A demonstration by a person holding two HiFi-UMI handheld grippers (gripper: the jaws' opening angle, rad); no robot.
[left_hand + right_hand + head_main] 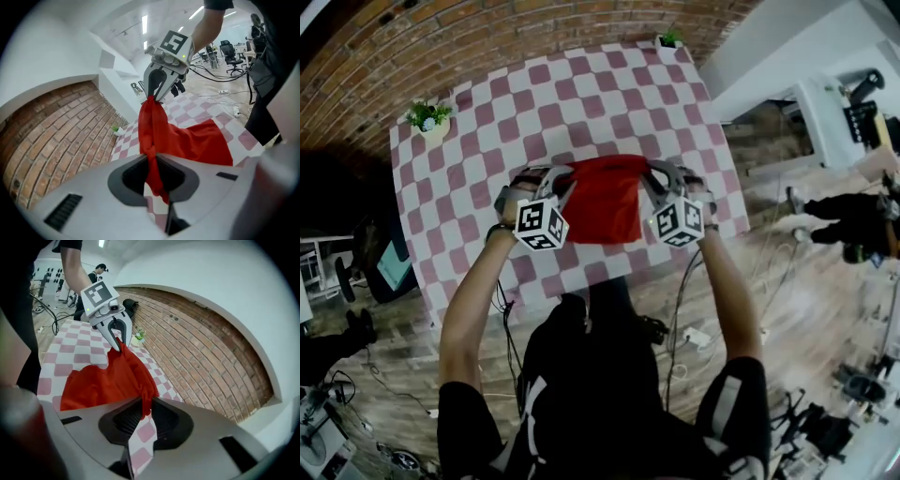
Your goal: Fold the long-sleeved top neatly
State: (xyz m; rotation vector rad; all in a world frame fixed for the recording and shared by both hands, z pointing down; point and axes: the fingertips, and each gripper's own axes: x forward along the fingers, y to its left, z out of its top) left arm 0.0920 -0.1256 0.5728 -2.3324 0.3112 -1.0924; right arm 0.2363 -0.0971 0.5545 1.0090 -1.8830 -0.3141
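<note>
Left gripper (561, 176): jaws nearly together, pinching corner of red top (605, 204). Right gripper (656, 172): same narrow grip on other corner. Top held above checked table (478, 131), gripped edge running 9 to 3 o'clock in head view. Rest hangs toward 6, lower part seemingly resting on table. Cloth leaves each gripper toward the other; neither hand nearer. Judgement: next fold depends on keeping that edge level.
</note>
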